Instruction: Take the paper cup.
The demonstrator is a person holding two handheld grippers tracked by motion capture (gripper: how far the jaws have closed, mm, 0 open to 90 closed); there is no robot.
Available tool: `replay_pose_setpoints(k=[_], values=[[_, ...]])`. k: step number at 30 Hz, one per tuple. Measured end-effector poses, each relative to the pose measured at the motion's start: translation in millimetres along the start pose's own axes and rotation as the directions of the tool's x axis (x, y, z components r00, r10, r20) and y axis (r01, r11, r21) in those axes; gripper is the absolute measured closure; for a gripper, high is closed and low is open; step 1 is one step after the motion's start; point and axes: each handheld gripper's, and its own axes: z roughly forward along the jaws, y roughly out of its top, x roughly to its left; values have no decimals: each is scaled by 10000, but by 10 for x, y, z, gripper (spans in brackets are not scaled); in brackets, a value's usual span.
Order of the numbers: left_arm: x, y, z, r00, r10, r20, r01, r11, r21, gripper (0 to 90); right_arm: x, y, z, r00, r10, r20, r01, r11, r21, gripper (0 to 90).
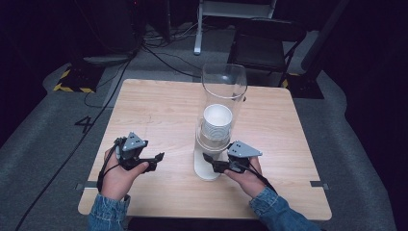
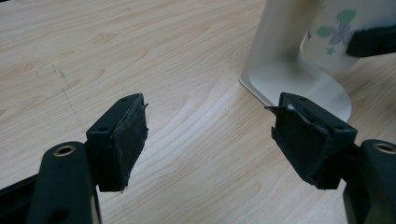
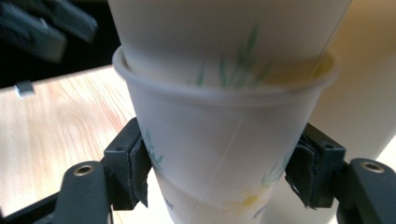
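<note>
I'm looking down on a light wooden table (image 1: pixel 159 110) with a cup dispenser (image 1: pixel 222 91) standing near its middle: a tall clear tube on a white stand, with a stack of white paper cups (image 1: pixel 216 122) sitting inside it. The lowest cup (image 3: pixel 219 154) is hanging out below the tube, above the stand's white base (image 2: pixel 299 84).

My right gripper (image 1: pixel 211 163) is reaching in at the foot of the dispenser from the right. In the right gripper view, its two black jaws are sitting on either side of that lowest cup, pads (image 3: pixel 137 170) pressing against the cup wall, so it is clamping the cup. The cup is printed with green leaves and a yellow flower, and the next cup is nesting into its rim from above.

My left gripper (image 1: pixel 156 159) is hovering over bare table to the left of the dispenser, near it but not touching. In the left gripper view its jaws are standing wide apart with nothing between them except wood grain; the white base and the flowered cup are showing beyond, at upper right.

Both hands are wearing denim sleeves (image 1: pixel 108 211).
</note>
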Motion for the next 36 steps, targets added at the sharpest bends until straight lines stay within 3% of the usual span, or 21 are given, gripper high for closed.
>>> replay_pose_setpoints(k=[9, 20, 36], values=[[-7, 5, 2, 10000, -4, 51, 4, 10000, -10, 261, -3, -130, 60, 10000, -8, -8, 9, 9974, 719, 308], [-3, 6, 4, 10000, 1, 74, -1, 10000, 5, 262, -4, -210, 77, 9992, -390, -76, 397, 9885, 1457, 309], [12, 66, 85, 9997, -3, 228, 3, 10000, 6, 262, 4, -230, -22, 9992, -377, 122, 353, 9860, 1628, 308]])
